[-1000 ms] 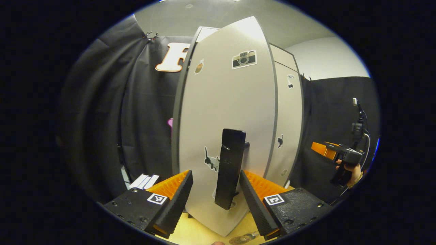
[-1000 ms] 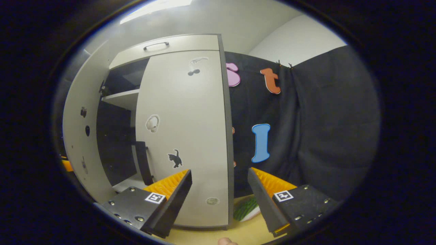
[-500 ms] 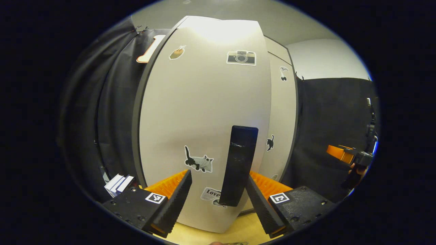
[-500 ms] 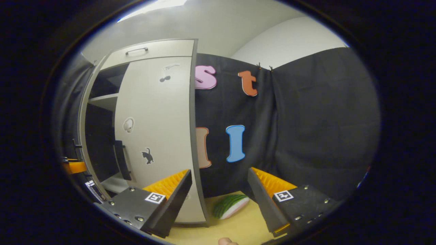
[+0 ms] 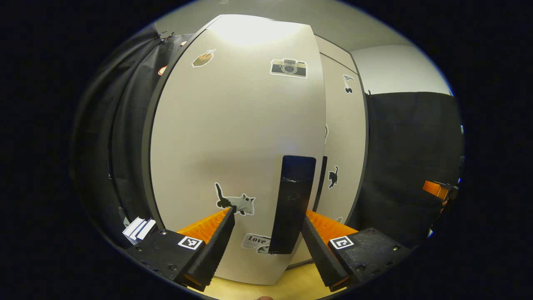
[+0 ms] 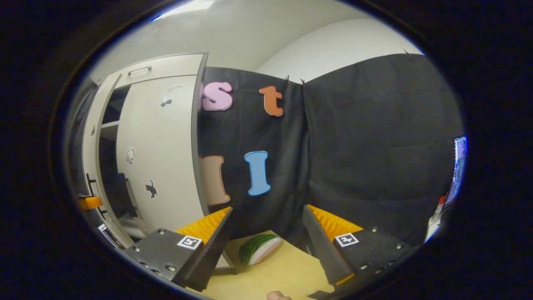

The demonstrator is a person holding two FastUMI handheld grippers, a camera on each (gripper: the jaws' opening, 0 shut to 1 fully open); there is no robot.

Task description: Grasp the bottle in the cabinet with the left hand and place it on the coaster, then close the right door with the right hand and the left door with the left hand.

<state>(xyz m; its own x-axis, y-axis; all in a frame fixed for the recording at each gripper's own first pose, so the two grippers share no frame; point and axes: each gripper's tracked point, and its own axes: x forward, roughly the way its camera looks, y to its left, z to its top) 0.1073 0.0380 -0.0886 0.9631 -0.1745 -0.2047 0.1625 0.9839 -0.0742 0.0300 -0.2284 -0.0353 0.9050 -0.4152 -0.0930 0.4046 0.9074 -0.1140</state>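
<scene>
- Left door (image 5: 233, 137) — in the left gripper view we see its pale front face almost square on, nearly swung home against the cabinet. Its dark bar handle (image 5: 293, 204) stands upright, long axis running top to bottom, and it lies directly ahead of the left gripper (image 5: 266, 233), between the two fingers and a little toward the right-hand one.
- We judge the left gripper to be the nearer tool by far: its jaws are spread wide on either side of the handle, and whether either finger touches it we cannot tell. The push that remains runs straight forward, into the door's face.
- In the same view the right door (image 5: 343, 146) sits just beyond the left door's free edge, seemingly flush with the cabinet front, so we take that step as done. The other gripper shows well off at the right rim.
- In the right gripper view we find the cabinet (image 6: 166, 75) far to the left, seen at a slant — the right door (image 6: 160, 158) closed, and the left door (image 6: 89, 154) edge-on with a dark gap between it and the right door.
- The right gripper (image 6: 266, 239) points away toward the black cloth wall, jaws spread and holding nothing, above the wooden table (image 6: 275, 275) near a watermelon-slice toy (image 6: 258, 248).
- We cannot make out the bottle or coaster.
</scene>
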